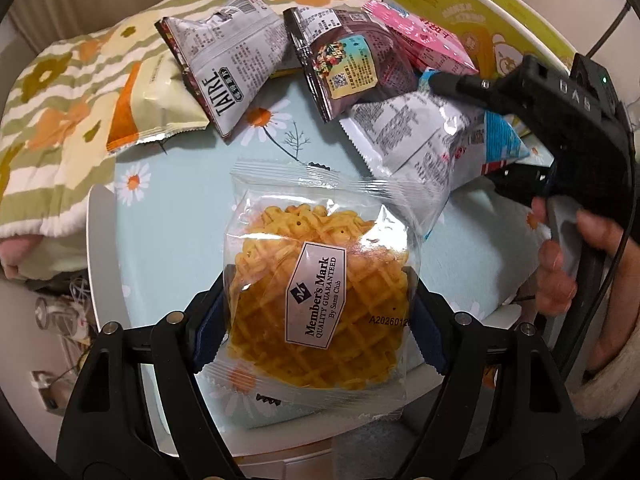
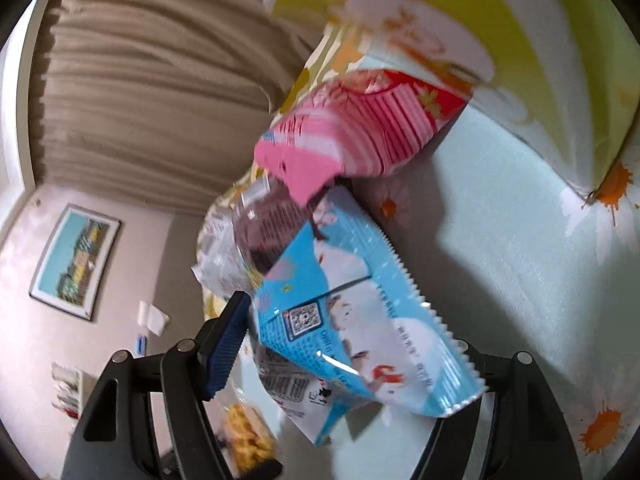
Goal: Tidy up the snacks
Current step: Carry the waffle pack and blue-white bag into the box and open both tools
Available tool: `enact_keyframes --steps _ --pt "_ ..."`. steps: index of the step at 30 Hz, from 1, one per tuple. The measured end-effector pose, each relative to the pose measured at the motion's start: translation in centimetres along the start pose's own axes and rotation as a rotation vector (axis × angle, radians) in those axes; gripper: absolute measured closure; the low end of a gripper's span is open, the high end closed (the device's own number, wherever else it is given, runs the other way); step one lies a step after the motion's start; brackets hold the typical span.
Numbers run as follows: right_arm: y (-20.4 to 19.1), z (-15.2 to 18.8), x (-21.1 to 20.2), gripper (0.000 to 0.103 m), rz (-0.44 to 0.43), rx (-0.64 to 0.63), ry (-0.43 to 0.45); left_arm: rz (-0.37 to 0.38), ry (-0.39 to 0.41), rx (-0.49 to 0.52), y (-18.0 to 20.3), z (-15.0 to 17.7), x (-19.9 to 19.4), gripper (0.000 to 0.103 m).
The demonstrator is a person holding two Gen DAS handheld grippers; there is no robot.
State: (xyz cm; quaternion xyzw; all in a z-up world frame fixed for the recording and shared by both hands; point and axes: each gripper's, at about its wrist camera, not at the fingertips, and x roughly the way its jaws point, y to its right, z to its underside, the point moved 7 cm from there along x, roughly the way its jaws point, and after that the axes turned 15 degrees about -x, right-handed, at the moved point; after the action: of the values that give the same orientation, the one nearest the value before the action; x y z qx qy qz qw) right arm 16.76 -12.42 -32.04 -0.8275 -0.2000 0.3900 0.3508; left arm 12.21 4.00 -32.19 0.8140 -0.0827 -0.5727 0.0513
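Note:
My left gripper point(image 1: 320, 320) is shut on a clear Member's Mark waffle cookie pack point(image 1: 316, 300) and holds it above the daisy-print tablecloth point(image 1: 180, 208). My right gripper point(image 2: 344, 344) is shut on a blue and white snack bag point(image 2: 356, 336); that bag also shows in the left wrist view point(image 1: 424, 136), with the right gripper point(image 1: 452, 84) on it. Behind lie a grey TATRE bag point(image 1: 228, 68), a brown nut bag point(image 1: 352, 64), a pink bag point(image 1: 424, 36) and a cream and orange bag point(image 1: 152, 92). The pink bag point(image 2: 356, 128) is blurred in the right wrist view.
A yellow-green carton point(image 1: 472, 12) stands at the back right edge of the small round table point(image 1: 100, 264). A floral blanket point(image 1: 52, 112) lies at the left. A curtain point(image 2: 152, 80) and a framed picture point(image 2: 76, 260) are on the far wall.

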Motion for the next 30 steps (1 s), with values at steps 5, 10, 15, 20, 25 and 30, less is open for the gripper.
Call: enact_keyframes --steps 5,10,15,20,25,30 --pt "-0.9 -0.2 -0.3 0.042 0.015 -0.082 -0.025 0.005 0.008 -0.004 0.0 -0.2 -0.5 0.027" --pt "-1.9 -0.4 -1.8 0.043 0.018 -0.105 -0.029 0.01 0.024 -0.01 0.2 -0.5 -1.9 0.027" --pt "-4.5 -1.5 -4.5 0.043 0.004 -0.146 -0.014 0.032 0.061 -0.032 0.6 -1.4 -4.9 0.027" --pt "-8.0 -3.8 -7.8 0.043 -0.01 -0.217 0.024 0.058 0.13 -0.034 1.6 -3.7 -9.0 0.027" --pt "-9.7 -7.3 -11.6 0.043 -0.019 -0.285 0.07 0.059 0.193 -0.008 4.0 -6.8 -12.3 0.027" --pt "-8.6 -11.7 -16.0 0.043 0.016 -0.366 0.091 0.072 0.25 0.017 8.5 -10.1 -14.0 0.027"
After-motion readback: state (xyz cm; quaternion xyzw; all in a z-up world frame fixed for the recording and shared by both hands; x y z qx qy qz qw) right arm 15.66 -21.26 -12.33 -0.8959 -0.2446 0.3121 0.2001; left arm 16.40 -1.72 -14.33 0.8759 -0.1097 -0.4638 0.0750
